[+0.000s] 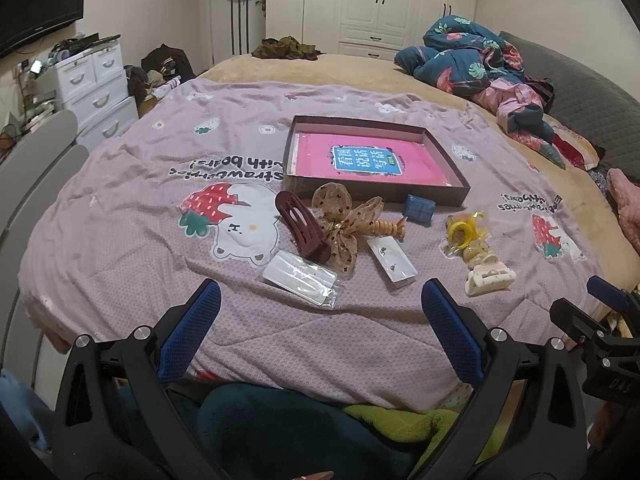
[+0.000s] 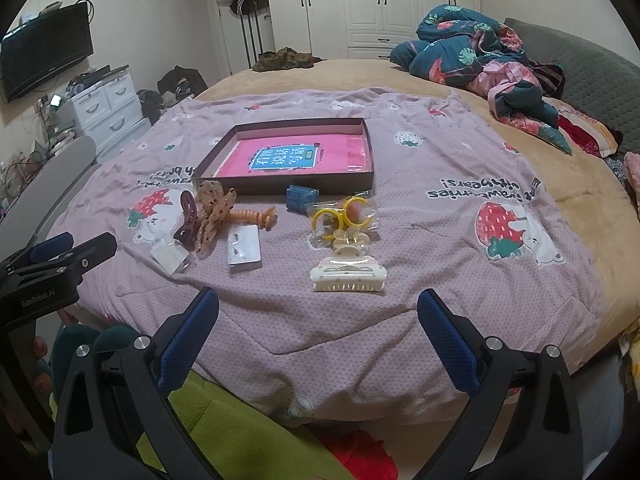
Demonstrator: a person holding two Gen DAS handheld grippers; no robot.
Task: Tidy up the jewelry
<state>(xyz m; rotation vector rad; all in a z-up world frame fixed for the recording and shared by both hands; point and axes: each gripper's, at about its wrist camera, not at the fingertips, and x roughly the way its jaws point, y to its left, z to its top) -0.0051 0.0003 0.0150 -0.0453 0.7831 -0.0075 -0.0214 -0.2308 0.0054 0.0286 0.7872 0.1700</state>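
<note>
Jewelry pieces: they lie loose on the pink quilt (image 1: 120, 184), in a row in front of the shallow brown box (image 1: 456, 168).
Left group: a dark red hair claw (image 1: 300, 228) touches the beige dotted bow (image 1: 344, 224); an orange spiral tie (image 1: 386, 228) sticks out from the bow toward the right.
Cards: one clear packet (image 1: 300, 276) lies nearest to your left hand-held gripper (image 1: 320, 312); a small earring card (image 1: 392, 260) lies just right of the bow.
Small blue box (image 1: 418, 208): it stands just in front of the brown box wall; I cannot tell if they touch.
Right group: a clear bag with yellow rings (image 2: 344, 212) lies behind the cream hair claw (image 2: 348, 274), and the claw's far edge lies over the bag.
Brown box: it is open on top, and a pink book (image 1: 368, 160) lies flat inside.
Left hand-held gripper: your two blue fingers (image 1: 192, 332) are spread wide, they hold nothing and hang above the near edge of the quilt.
Right hand-held gripper (image 2: 318, 312): it is also spread wide and holds nothing; the cream hair claw lies just ahead, between the lines of its fingers (image 2: 448, 340), but not touching.
Bed: a crumpled dark blue blanket (image 2: 472, 52) lies at the far right, well apart from the jewelry.
</note>
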